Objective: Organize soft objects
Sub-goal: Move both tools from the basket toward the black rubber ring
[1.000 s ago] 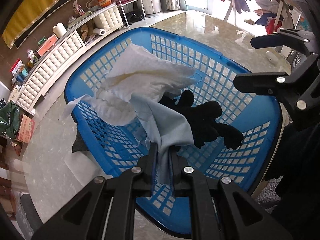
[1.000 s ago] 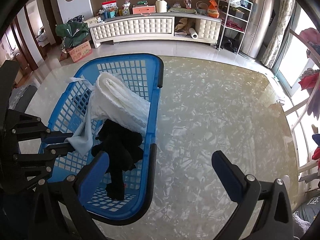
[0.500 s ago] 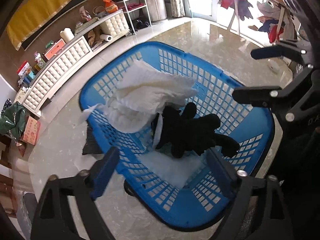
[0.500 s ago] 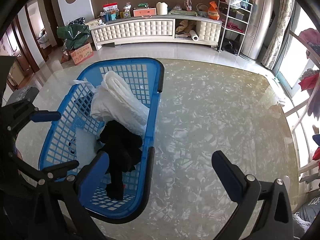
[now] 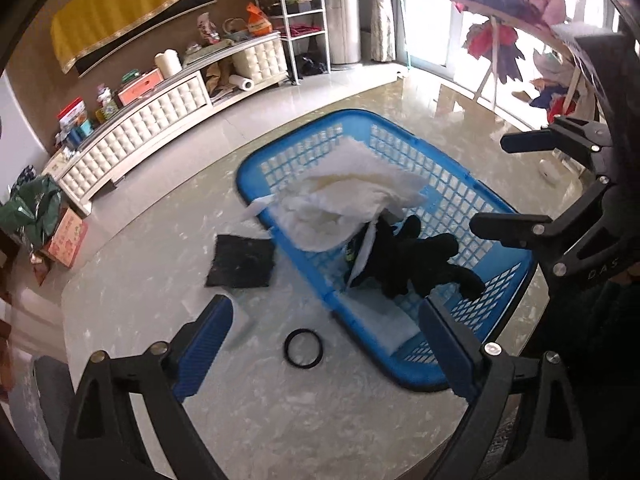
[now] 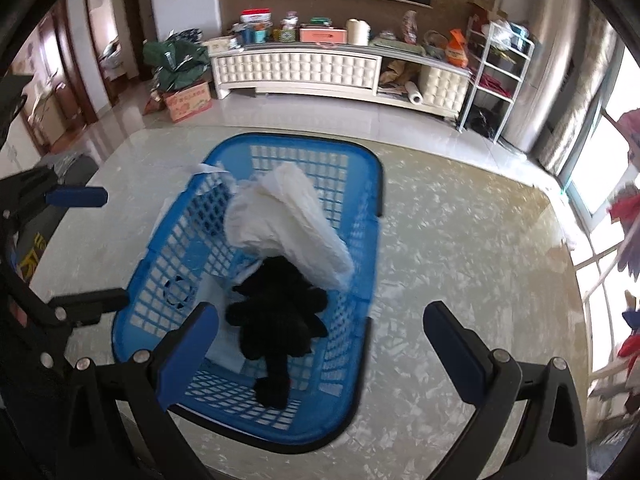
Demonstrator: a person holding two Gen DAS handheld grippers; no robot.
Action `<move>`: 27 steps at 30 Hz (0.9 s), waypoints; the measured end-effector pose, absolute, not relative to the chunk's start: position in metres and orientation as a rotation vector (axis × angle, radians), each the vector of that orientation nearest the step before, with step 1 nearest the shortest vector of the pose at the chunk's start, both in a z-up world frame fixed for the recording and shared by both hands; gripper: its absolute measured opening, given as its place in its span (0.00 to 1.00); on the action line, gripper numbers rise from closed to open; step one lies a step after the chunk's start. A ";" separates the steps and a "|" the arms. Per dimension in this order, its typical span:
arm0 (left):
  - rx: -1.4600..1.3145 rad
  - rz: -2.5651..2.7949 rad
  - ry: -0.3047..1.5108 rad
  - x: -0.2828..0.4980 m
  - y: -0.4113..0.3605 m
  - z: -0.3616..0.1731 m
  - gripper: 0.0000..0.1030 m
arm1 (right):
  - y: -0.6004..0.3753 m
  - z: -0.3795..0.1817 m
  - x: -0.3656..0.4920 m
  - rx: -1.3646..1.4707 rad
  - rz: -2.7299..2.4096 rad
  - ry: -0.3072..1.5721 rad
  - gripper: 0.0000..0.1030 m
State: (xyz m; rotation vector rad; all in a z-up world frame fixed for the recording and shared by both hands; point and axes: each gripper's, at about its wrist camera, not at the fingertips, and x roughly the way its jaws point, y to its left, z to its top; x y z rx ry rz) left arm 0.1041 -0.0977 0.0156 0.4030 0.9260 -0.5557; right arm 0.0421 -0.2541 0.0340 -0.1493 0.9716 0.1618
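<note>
A blue slatted basket stands on the marble table. A white cloth is draped over its rim. A black garment lies in the middle, on a pale blue cloth spread on the basket floor. My left gripper hangs open above the basket's near-left corner, holding nothing. My right gripper stands open and empty over the basket's other side.
A black square cloth lies on the table left of the basket, and a black ring sits near the basket's corner. Beyond the table are a white cabinet and a drying rack hung with clothes.
My left gripper opened and let go of the pale blue cloth, which now lies in the basket. That gripper then rose and drew back. The right gripper shifted slightly.
</note>
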 end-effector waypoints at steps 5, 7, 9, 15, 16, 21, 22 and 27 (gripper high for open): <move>0.391 -0.513 0.894 0.104 -0.065 0.019 0.91 | -0.233 0.037 0.042 -0.136 0.201 0.975 1.00; 0.367 -0.499 0.895 0.106 -0.051 0.019 0.91 | -0.224 0.036 0.041 -0.119 0.217 0.982 1.00; 0.349 -0.485 0.903 0.107 -0.038 0.017 0.91 | -0.214 0.035 0.041 -0.107 0.231 0.992 1.00; 0.330 -0.484 0.907 0.100 -0.003 0.011 0.91 | -0.175 0.035 0.048 -0.127 0.262 1.005 1.00; 0.334 -0.491 0.909 0.097 0.003 0.009 0.91 | -0.169 0.034 0.050 -0.135 0.267 1.006 1.00; 0.301 -0.481 0.937 0.096 0.033 0.001 0.91 | -0.127 0.030 0.059 -0.189 0.298 1.003 1.00; 0.277 -0.476 0.934 0.096 0.043 0.001 0.91 | -0.119 0.029 0.060 -0.196 0.304 1.002 1.00; 0.224 -0.460 0.936 0.095 0.068 -0.002 0.91 | -0.084 0.020 0.067 -0.234 0.355 1.011 1.00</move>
